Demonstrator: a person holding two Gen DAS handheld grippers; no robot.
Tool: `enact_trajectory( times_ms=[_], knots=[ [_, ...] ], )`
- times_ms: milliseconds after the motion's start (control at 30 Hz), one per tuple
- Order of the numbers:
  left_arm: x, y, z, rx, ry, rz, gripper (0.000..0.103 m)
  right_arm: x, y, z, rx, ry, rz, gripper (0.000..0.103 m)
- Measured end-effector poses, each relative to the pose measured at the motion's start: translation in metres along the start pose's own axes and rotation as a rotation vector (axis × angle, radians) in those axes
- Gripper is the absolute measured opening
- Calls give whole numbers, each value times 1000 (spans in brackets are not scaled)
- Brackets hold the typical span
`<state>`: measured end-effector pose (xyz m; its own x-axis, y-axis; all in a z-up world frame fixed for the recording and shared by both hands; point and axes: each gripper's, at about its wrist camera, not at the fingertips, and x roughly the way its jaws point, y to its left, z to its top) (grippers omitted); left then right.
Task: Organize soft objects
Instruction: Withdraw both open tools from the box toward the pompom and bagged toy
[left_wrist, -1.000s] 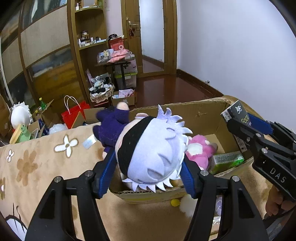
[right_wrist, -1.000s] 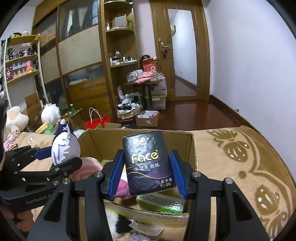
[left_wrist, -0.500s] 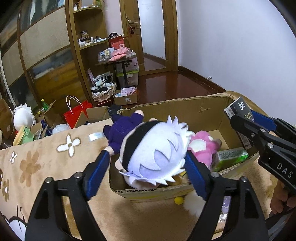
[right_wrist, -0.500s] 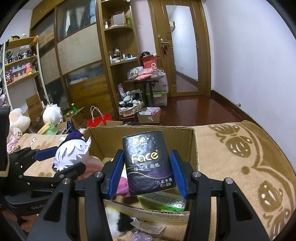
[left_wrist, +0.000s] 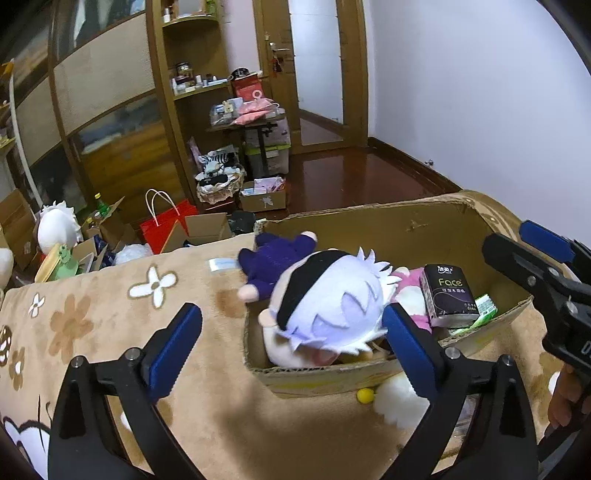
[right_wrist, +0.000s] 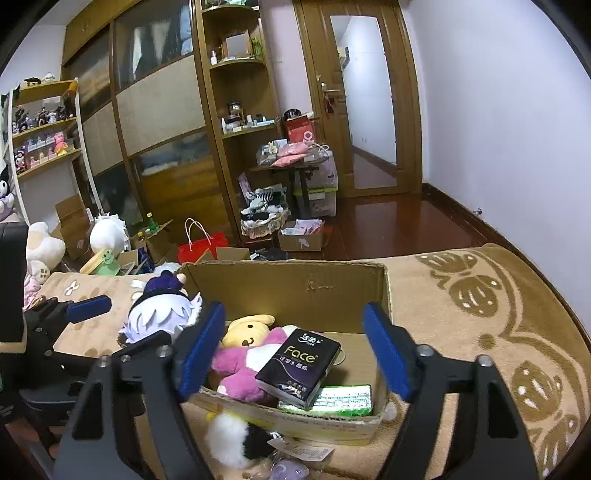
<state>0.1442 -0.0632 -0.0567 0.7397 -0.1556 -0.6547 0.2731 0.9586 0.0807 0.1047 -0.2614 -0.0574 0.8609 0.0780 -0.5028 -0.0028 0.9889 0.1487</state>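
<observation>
Both handheld grippers, left gripper (left_wrist: 291, 332) and right gripper (right_wrist: 295, 347), have matte black angular finger arms with silver screws, blue pads at 10 and 2 o'clock, white lettering partly visible on the bodies.

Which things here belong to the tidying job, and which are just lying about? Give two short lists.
Job:
box
white-haired doll, resting on the box's edge
tissue pack, in the box
pink plush, in the box
left gripper and right gripper, both open, jaws just opened

Lying about:
red bag
basket
shelf figures
</observation>
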Motion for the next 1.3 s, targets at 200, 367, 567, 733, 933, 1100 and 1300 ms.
enact_trajectory(
  times_ms=[200, 367, 567, 733, 933, 1100, 1300],
  knots=[
    [-16, 6, -4, -26, -4, 6, 99, -16, 5, 3, -7, -6, -3, 103],
    [-31, 8, -8, -32, -15, 3, 99, -32, 8, 3, -8, -5, -3, 103],
    [-46, 6, -14, -29, -6, 3, 99, -49, 8, -2, 4, 3, -20, 103],
    [-57, 4, -19, -24, 10, -7, 99, -62, 5, -5, 28, 8, -28, 103],
    [-69, 6, -27, -41, 31, -5, 99, -74, 8, -11, 11, 20, -43, 103],
    [-77, 6, -31, -30, 36, 7, 99, -77, 10, -17, 4, 37, -48, 103],
    [-75, 7, -33, -34, 50, 1, 99, -75, 13, -26, -6, 67, -54, 103]
  ],
)
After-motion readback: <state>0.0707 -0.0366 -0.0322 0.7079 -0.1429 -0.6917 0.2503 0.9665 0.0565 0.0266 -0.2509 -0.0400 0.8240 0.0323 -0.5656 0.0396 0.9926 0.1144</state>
